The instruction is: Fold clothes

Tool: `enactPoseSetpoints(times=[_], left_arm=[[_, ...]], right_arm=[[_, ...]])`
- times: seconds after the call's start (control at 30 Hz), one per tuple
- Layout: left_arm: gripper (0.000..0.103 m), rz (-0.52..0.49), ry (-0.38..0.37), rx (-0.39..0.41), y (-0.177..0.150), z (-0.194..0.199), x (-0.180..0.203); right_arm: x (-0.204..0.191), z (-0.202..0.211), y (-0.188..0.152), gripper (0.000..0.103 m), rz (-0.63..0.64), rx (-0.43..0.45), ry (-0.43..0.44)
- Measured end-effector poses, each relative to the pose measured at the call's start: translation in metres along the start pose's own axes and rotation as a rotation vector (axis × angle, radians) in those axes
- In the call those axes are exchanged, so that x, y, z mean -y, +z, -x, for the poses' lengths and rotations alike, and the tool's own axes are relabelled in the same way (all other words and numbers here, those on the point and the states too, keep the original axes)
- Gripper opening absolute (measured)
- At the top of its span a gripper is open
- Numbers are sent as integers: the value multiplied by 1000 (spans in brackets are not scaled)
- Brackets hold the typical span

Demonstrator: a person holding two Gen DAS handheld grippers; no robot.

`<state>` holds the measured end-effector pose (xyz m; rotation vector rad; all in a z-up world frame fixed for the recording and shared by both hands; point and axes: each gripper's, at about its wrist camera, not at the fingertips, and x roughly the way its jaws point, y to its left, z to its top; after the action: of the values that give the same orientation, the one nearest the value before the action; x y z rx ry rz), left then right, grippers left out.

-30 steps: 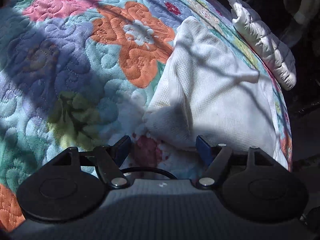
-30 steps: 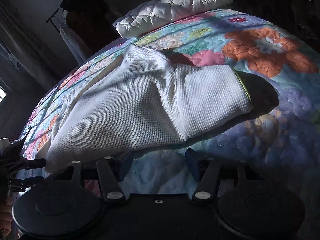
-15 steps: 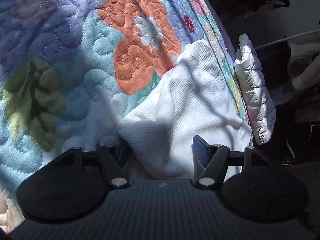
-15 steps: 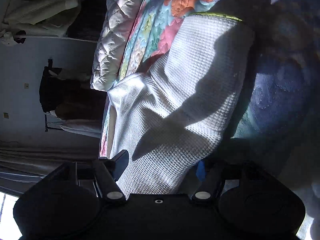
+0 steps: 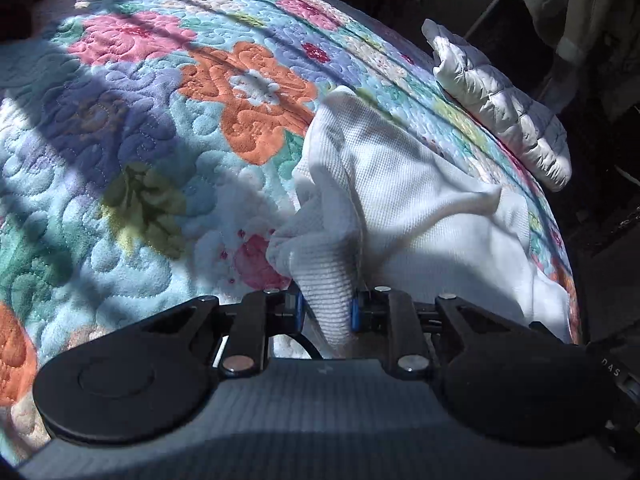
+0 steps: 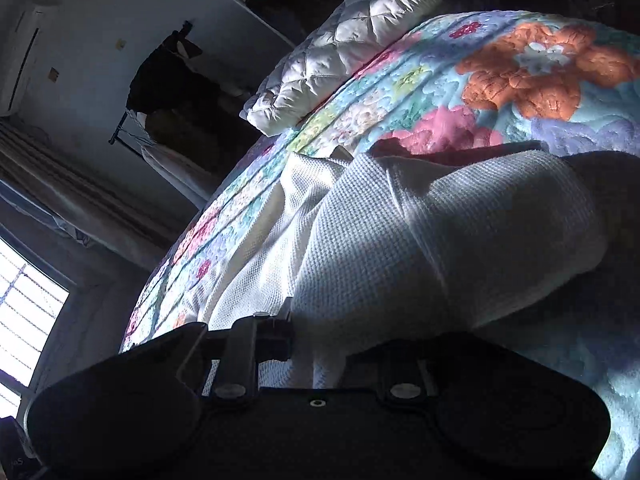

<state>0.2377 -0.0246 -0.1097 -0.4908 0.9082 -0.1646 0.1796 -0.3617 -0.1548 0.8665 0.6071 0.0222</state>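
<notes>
A white waffle-knit garment (image 5: 404, 196) lies partly folded on a floral quilted bedspread (image 5: 140, 128). My left gripper (image 5: 326, 306) is shut on a ribbed corner of the garment, which bunches up between the blue pads and lifts off the quilt. In the right wrist view the same garment (image 6: 420, 240) fills the middle. My right gripper (image 6: 316, 344) is shut on its near edge; the cloth passes between the fingers and hides the right fingertip.
A white quilted pillow (image 5: 504, 100) lies at the far edge of the bed; it also shows in the right wrist view (image 6: 344, 52). Dark clothes hang on a rack (image 6: 172, 92) by the wall. A bright window (image 6: 24, 312) is at the left.
Both grippers moved onto the garment's edges and closed on it. The cloth has bunched and lifted at both grips. Both cameras swung sharply between frames.
</notes>
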Motion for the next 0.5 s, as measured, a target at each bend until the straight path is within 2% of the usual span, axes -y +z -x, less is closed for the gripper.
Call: enactPoseSetpoints(times=[0.1, 0.23, 0.4, 0.5], left_arm=[[20, -27, 19, -51, -34, 32, -3], [20, -20, 43, -122, -61, 48, -11], [20, 9, 62, -147, -70, 33, -19], [20, -37, 87, -134, -66, 37, -6]], right_arm=[[6, 41, -24, 27, 4, -76, -25], [11, 78, -54, 27, 41, -146, -67], [18, 79, -63, 27, 66, -150, -93], [-2, 74, -59, 27, 192, -126, -125]])
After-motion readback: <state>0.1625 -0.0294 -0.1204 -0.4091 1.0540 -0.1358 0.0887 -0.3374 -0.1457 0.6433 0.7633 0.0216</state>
